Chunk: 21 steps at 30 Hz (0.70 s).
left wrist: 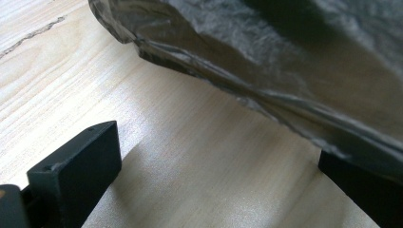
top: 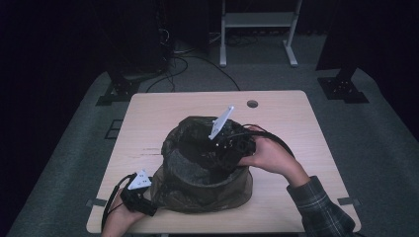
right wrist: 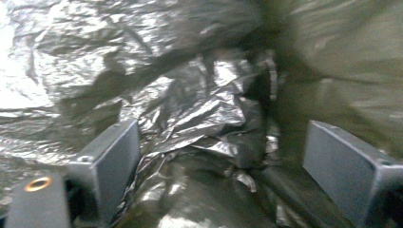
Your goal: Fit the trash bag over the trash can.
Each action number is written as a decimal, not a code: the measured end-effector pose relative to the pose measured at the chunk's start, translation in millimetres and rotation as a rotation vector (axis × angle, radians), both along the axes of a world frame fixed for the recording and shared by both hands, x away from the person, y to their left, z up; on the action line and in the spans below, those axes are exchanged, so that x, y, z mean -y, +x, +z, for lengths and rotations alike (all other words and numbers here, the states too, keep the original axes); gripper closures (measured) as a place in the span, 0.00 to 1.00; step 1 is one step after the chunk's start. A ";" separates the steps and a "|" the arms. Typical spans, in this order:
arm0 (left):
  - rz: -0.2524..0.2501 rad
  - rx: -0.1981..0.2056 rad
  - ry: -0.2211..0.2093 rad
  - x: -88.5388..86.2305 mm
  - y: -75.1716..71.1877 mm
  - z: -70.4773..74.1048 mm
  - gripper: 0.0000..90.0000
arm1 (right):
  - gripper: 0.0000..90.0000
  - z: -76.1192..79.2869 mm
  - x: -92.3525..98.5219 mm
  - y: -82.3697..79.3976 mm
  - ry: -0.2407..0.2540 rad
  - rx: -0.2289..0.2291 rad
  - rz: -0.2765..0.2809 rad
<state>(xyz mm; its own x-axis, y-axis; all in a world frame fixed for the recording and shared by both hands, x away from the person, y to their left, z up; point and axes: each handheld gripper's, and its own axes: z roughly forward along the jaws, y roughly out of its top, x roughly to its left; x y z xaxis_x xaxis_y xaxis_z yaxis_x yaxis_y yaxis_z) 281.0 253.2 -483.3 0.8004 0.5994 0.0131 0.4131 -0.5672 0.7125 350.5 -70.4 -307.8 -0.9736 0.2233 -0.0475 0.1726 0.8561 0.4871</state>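
Note:
A round bin lined with a dark, crinkly plastic bag stands near the table's front middle. My right gripper reaches down into the bag's mouth from the right, grey plate tilted up. Its jaws stand open, with crumpled bag film ahead of and between them. My left gripper rests low on the table at the bin's front left. It is open, with bare wood between the jaws. The bag's hanging edge droops just over its right jaw; whether they touch I cannot tell.
The light wooden table has a round cable hole at the back. A dark scratch marks the wood left of the bin. Beyond the table are a white desk frame, floor cables and black stands.

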 end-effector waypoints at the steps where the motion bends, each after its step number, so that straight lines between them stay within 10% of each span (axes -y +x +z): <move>1: 0.000 0.000 0.000 0.0 0.0 0.0 0.00 | 0.13 -2.0 -2.8 0.2 -0.016 -0.016 0.011; 12: 0.000 0.000 0.000 -0.1 0.0 0.0 0.00 | 0.13 -19.5 -19.1 0.2 -0.190 -0.077 0.034; 21: 0.000 0.000 0.000 -0.1 0.0 -0.1 0.00 | 0.11 -1.2 -14.9 0.6 -0.081 -0.058 0.014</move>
